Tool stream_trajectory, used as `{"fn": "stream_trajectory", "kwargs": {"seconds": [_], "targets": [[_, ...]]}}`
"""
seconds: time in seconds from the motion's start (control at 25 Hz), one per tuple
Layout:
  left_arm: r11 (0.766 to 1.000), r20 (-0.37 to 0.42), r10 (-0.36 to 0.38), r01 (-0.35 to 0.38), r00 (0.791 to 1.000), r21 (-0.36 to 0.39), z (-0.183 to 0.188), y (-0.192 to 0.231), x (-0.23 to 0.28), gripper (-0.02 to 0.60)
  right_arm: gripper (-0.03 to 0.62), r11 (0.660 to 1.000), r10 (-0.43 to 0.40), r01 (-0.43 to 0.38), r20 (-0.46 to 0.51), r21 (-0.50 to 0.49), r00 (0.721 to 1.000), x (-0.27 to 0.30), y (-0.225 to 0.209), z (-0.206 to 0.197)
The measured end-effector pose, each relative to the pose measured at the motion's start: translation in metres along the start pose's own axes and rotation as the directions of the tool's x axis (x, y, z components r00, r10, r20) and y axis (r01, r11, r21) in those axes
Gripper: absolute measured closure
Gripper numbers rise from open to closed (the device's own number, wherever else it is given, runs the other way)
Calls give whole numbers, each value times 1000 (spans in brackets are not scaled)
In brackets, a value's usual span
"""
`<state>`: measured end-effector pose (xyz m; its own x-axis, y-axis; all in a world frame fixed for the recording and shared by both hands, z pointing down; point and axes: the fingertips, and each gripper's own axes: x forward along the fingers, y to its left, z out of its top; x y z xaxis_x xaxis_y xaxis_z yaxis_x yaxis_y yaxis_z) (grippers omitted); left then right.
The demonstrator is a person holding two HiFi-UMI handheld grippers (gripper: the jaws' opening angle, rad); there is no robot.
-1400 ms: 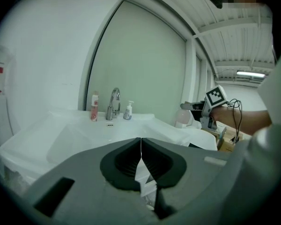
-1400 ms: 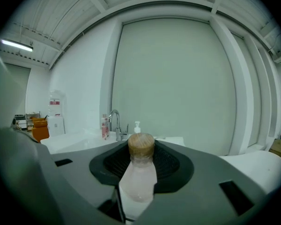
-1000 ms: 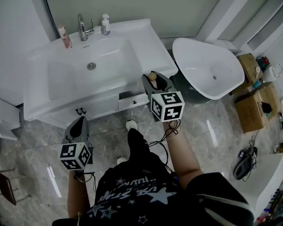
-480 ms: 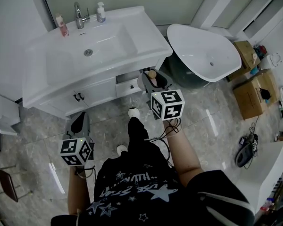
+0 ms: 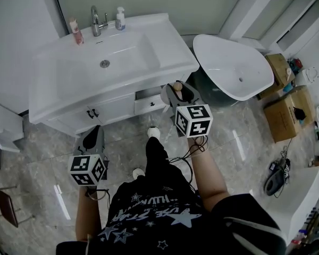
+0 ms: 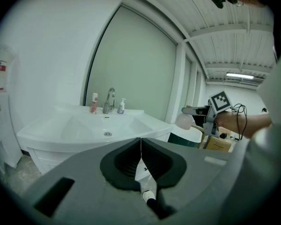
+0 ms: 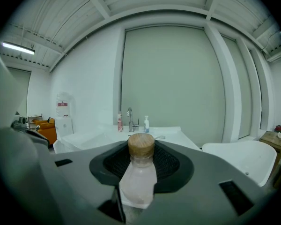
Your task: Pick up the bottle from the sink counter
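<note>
My right gripper (image 5: 176, 92) is shut on a pale pink bottle with a round wooden cap (image 5: 175, 86). It holds it in the air in front of the sink counter (image 5: 167, 44), off its right front corner. In the right gripper view the bottle (image 7: 139, 175) stands upright between the jaws, cap uppermost. My left gripper (image 5: 92, 137) hangs lower at the left, over the floor. Its jaws meet in a thin line with nothing between them (image 6: 141, 148). The left gripper view shows the right gripper (image 6: 193, 110) and the bottle (image 6: 183, 121) at the right.
On the counter's back edge stand a pink tube (image 5: 74, 31), a chrome faucet (image 5: 96, 21) and a small pump bottle (image 5: 120, 19). A white bathtub (image 5: 231, 68) lies to the right, with cardboard boxes (image 5: 287, 116) beyond. A drawer (image 5: 149, 104) stands slightly out below the counter.
The right gripper, still holding the bottle, has drawn a little away from the counter's edge toward the person. The left gripper has hardly moved.
</note>
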<state>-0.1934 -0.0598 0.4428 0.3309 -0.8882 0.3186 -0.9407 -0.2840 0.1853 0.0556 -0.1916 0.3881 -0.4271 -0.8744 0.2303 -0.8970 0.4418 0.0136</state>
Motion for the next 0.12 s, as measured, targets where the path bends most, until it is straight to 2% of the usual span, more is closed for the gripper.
{"fn": "stream_trajectory", "kwargs": {"seconds": [0.12], "targets": [[1000,0,-5,5,1000,1,6,3,8,561,454,1000,3,-3,-1,-3,1000,10,-2,4]]}}
